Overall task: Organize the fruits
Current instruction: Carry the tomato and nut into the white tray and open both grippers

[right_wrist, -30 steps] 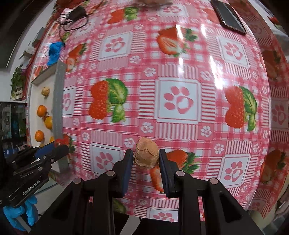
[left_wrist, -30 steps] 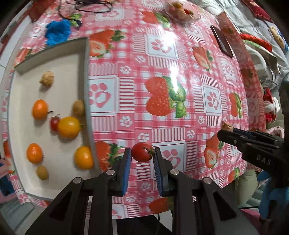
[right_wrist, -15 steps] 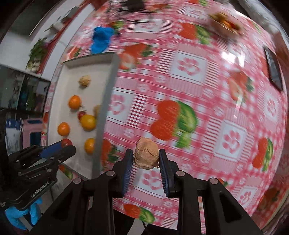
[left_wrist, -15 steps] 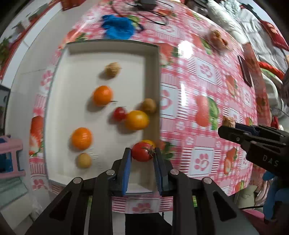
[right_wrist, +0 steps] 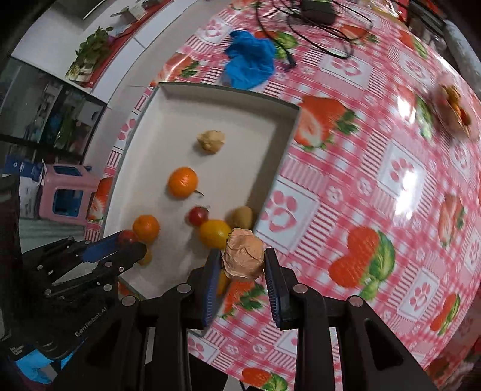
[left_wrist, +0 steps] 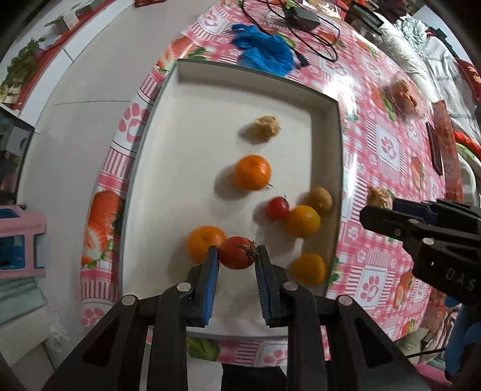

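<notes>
— Looking down our left gripper (left_wrist: 236, 258), what do we hold?

— We have its blue pads clamped on a red tomato (left_wrist: 237, 252) with a green stem, above the white tray (left_wrist: 180, 168), near the tray's close end. An orange fruit (left_wrist: 202, 243) lies on the tray floor just behind the left pad.

— And our right gripper (right_wrist: 242, 264)?

— Its jaws are pressed on a tan, papery husked fruit (right_wrist: 244, 258). We have it over the tray's right wall, about where tray meets the strawberry-and-paw-print tablecloth (right_wrist: 375, 180).

— What do we already see in the tray?

— Another husked fruit (left_wrist: 267, 127) towards the far end, an orange fruit (left_wrist: 252, 172) below it, then a small red tomato (left_wrist: 277, 208) touching a yellow tomato (left_wrist: 302, 221), with a brownish round fruit (left_wrist: 320, 198) against the right wall. One more yellow-orange fruit (left_wrist: 309, 268) sits near the close right corner.

— Anything else on our table?

— A crumpled blue glove (right_wrist: 251, 63) just beyond the tray's far wall, black cables (right_wrist: 318, 27) past that, and a blurred dish of fruit (right_wrist: 455, 108) far to the right.
</notes>
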Action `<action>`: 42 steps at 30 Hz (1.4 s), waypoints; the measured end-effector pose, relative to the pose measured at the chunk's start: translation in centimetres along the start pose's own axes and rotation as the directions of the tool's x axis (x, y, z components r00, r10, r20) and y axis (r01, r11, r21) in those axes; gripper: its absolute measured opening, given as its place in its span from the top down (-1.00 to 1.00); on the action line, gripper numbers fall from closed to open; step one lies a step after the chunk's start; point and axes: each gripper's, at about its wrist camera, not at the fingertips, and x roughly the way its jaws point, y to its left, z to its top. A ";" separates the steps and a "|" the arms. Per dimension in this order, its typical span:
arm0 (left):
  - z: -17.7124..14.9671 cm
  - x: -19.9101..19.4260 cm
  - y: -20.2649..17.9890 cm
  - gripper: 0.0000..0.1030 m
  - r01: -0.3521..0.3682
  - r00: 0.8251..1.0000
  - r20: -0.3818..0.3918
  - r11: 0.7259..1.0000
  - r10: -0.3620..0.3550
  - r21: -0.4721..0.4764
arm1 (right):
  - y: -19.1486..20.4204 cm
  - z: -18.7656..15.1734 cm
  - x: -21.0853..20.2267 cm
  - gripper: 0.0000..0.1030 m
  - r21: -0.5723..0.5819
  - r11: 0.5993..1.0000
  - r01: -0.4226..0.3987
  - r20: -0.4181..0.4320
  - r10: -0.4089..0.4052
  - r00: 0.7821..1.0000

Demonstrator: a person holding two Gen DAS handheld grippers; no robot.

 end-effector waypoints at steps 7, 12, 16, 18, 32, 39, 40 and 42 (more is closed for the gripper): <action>0.8 0.6 0.7 0.48 -0.005 1.000 -0.009 1.000 0.005 -0.017 | 1.6 2.0 1.1 0.41 -0.037 0.999 0.011 -0.015 -0.012 1.000; 0.9 1.0 0.7 0.48 0.001 1.000 -0.017 1.000 -0.001 -0.019 | 2.1 2.5 1.8 0.41 -0.040 0.999 0.013 -0.031 -0.014 0.999; 1.2 1.3 0.6 0.48 0.000 1.000 -0.024 1.000 -0.001 -0.014 | 2.2 2.9 2.3 0.41 -0.039 0.999 0.016 -0.038 -0.017 0.999; 1.4 1.4 0.6 0.48 -0.001 1.000 -0.027 1.000 0.001 -0.014 | 2.2 3.1 2.6 0.41 -0.037 0.999 0.016 -0.041 -0.018 0.999; 1.7 2.7 0.3 0.47 -0.010 0.998 -0.056 1.000 0.010 -0.003 | 2.8 4.2 5.0 0.40 -0.033 0.999 0.030 -0.079 -0.032 0.996; 1.8 1.8 0.1 -0.50 -0.020 1.000 -0.017 1.000 0.020 -0.005 | 3.1 4.5 6.0 0.40 -0.026 1.000 0.016 -0.107 -0.019 0.994; 1.8 1.7 0.1 -0.51 -0.017 1.000 -0.016 1.000 0.017 -0.007 | 3.0 4.4 6.0 0.39 -0.026 1.000 0.016 -0.107 -0.019 0.994; 1.9 1.6 0.0 -0.52 -0.017 0.999 -0.027 1.000 0.017 -0.008 | 3.0 4.4 6.0 0.37 -0.025 1.000 0.018 -0.110 -0.021 0.994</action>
